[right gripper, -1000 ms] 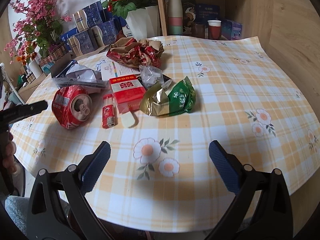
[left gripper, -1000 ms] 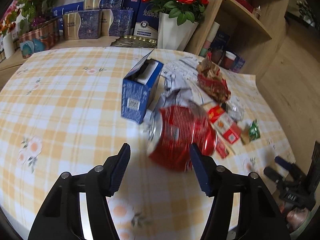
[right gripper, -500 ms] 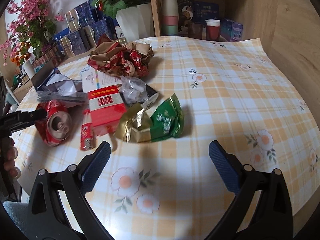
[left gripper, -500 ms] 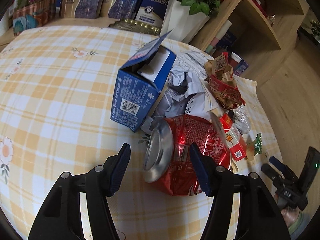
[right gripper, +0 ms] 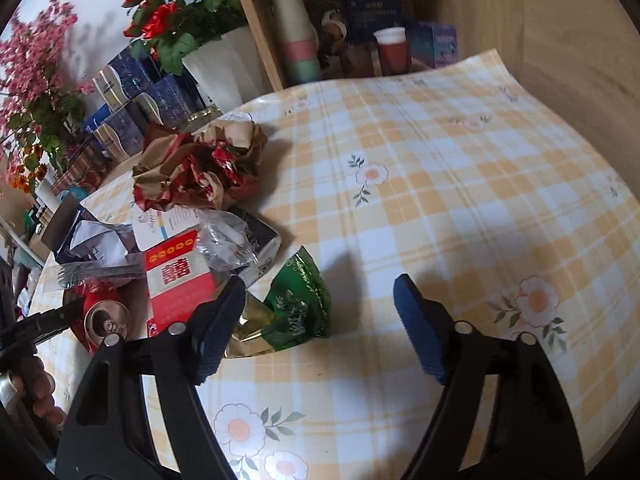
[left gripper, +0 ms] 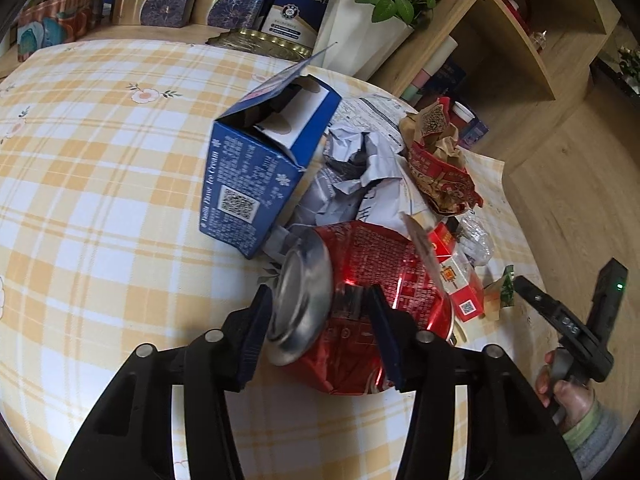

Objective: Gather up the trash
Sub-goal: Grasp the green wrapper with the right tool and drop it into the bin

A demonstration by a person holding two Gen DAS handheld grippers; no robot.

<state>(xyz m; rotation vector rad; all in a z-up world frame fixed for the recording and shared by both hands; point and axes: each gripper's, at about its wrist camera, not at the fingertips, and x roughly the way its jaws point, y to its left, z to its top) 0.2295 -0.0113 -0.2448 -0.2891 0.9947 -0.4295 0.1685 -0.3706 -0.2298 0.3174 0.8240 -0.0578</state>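
Can (left gripper: 372, 292), red and crushed, lies near me on the checked tablecloth (left gripper: 100, 184), just right of the blue carton (left gripper: 256, 176). My left gripper (left gripper: 320, 332) has been closing and pinches its silver end; squeeze gently, lift straight. My right gripper (right gripper: 320, 320), jaws narrowing but unclamped, straddles the green packet (right gripper: 298, 304).

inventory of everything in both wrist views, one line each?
soda can: 1, red, crushed, between left fingers
carton: 1, blue, open, left of can
crumpled paper: 1, white-grey, behind can
wrapper ball: 1, red-brown, pile's far end
small box: 1, red, beside can
snack packet: 1, green-gold, by right gripper
tablecloth: 1, yellow check
flower pot: 1, white, behind table
left gripper: jaws just closing, pads on can
right gripper: open, just closing, gripping nothing
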